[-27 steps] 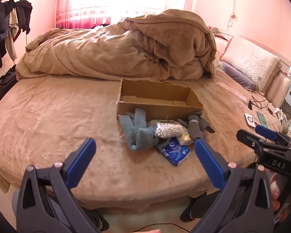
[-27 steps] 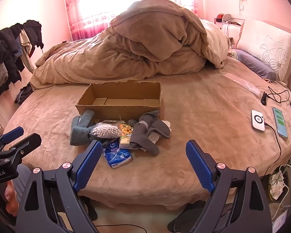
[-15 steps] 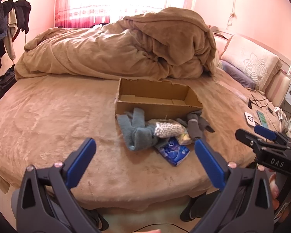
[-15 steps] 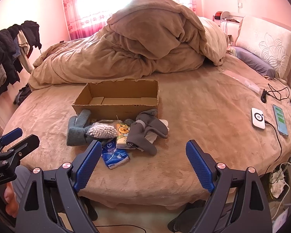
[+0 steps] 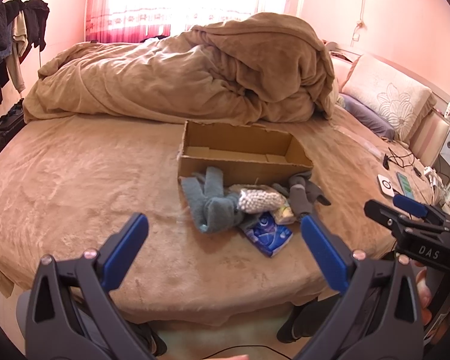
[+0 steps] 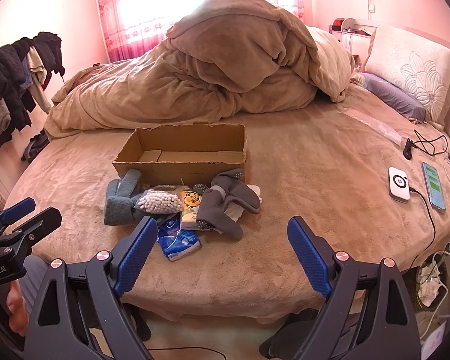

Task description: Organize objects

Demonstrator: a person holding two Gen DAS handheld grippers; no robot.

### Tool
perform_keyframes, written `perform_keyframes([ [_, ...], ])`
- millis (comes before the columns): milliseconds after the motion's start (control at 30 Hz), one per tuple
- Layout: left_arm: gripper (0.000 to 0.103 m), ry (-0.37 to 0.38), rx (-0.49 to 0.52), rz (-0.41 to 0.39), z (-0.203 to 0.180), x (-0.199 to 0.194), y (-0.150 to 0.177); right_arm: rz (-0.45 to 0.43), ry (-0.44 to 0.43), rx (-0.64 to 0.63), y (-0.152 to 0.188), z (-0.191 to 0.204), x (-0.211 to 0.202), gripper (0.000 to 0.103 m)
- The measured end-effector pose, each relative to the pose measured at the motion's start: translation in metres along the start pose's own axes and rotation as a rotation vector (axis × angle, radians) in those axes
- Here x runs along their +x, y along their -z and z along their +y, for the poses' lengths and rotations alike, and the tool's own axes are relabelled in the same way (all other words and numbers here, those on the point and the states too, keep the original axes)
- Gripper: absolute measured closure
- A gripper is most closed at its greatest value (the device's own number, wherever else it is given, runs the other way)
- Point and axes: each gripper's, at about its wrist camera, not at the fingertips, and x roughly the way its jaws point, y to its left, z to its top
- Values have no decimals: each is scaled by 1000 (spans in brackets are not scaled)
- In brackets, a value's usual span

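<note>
A round bed (image 6: 300, 180) under a tan plush cover filled both views, its near edge dropping out of sight behind the gripper frames, and a heaped tan duvet (image 6: 225, 69) hid the far side. In front of the duvet stood an open cardboard box (image 6: 183, 153), flaps torn, only bare floor showing inside. Just before its near wall lay the pile: blue-grey knit gloves (image 5: 210, 204), dark grey socks (image 6: 228, 207) with dotted soles, a clear bag of white beads (image 6: 162, 202), a yellow cartoon packet (image 6: 190, 204) half buried, and a blue tissue pack (image 6: 177, 238) nearest the edge — its print too small to read. The left gripper (image 5: 222, 243) and right gripper (image 6: 222, 249) both hovered short of the bed, jaws spread wide and holding nothing — neither touching the pile.
</note>
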Motion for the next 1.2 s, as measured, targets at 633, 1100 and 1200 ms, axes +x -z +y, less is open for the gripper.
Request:
perform_keyframes([
  [633, 1, 1, 0, -1, -2, -1, 1, 0, 1, 2, 0, -1, 1, 12],
  [1100, 1, -1, -5, 27, 2, 29, -11, 20, 7, 2, -6, -7, 14, 12],
  [1200, 1, -4, -8, 40, 5, 44, -16, 30, 16, -1, -11, -9, 24, 12],
])
